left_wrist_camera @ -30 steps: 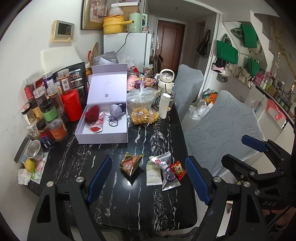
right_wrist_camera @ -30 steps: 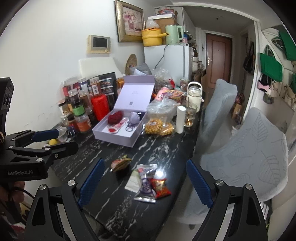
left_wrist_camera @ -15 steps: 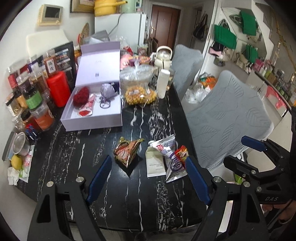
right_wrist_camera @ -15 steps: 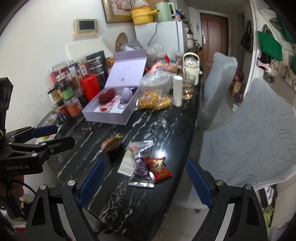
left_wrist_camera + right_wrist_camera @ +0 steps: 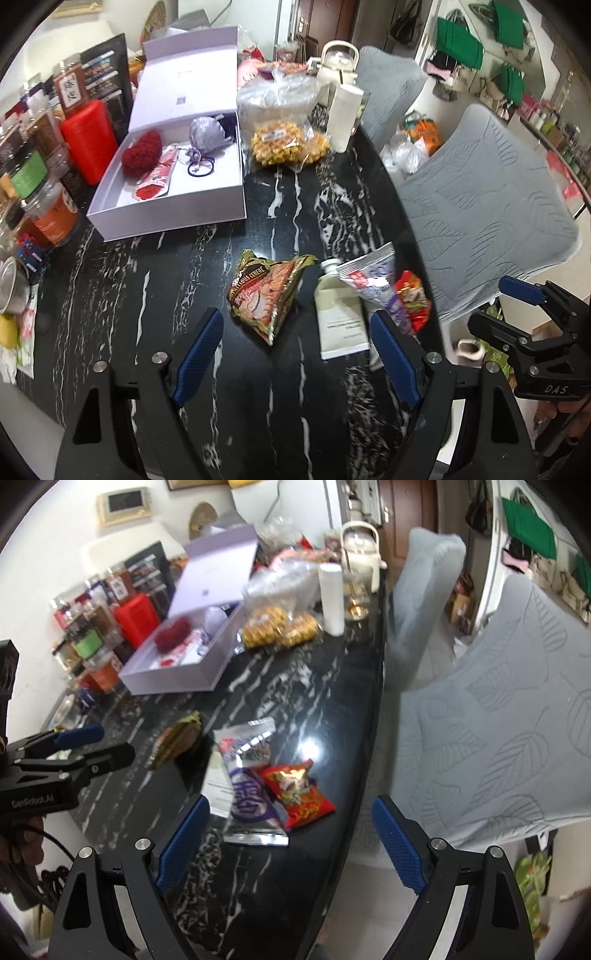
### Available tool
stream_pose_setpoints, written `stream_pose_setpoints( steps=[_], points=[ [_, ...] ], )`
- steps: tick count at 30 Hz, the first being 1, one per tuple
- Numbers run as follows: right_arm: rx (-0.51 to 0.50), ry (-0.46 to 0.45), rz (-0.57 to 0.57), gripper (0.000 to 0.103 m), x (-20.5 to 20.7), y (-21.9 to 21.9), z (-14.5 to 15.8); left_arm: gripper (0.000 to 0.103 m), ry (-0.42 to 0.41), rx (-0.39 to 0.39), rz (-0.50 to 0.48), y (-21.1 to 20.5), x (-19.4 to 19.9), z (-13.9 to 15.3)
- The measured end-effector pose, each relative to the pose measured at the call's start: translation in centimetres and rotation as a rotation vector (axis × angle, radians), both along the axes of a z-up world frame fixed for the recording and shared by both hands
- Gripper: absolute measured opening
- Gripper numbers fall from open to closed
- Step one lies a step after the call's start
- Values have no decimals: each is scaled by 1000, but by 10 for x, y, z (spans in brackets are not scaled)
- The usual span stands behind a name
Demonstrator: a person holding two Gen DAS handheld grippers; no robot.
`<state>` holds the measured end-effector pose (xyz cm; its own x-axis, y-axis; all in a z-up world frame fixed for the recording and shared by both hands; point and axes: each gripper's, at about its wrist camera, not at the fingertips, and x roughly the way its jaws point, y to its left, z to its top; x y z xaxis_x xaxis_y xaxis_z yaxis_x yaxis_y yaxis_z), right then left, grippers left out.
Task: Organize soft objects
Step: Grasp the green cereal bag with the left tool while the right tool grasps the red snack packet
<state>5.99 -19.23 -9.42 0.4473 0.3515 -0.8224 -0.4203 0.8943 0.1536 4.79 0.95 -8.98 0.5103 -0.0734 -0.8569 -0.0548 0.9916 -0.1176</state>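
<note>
I have my left claw (image 5: 295,358) spread wide above the black marbled surface (image 5: 184,295) with nothing between its blue pads; my right claw (image 5: 291,840) is likewise spread and empty. Under the left claw, just ahead of the pads, the gold cereal snack packet (image 5: 264,295) lies on the surface; beside it to the right sits a white tube (image 5: 340,321), partly overlapped by a silver-and-purple snack packet (image 5: 373,284), with a red snack packet (image 5: 412,299) touching that one at the surface's edge. From the right wrist view, the silver-and-purple packet (image 5: 251,786) and the red packet (image 5: 299,794) lie between my spread pads, though blur makes the tube underneath hard to read. Farther back the open lilac box (image 5: 166,218) holds a red fuzzy heart (image 5: 142,153), a silver pouch (image 5: 207,133), a red sachet (image 5: 155,181) and hair ties (image 5: 201,168); a bag of yellow snacks (image 5: 288,144) stands just right of it.
</note>
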Motion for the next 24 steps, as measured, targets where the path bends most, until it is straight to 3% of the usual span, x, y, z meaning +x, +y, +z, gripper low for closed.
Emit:
stream_pose_setpoints(
  steps=[10,24],
  points=[
    [-73,98,-47,90,24,-1,-43,82,83,21,-56,9,38,-47],
    [-142,170,-14,82,51,17,-85,82,156,16,-143,21,70,-86]
  ],
)
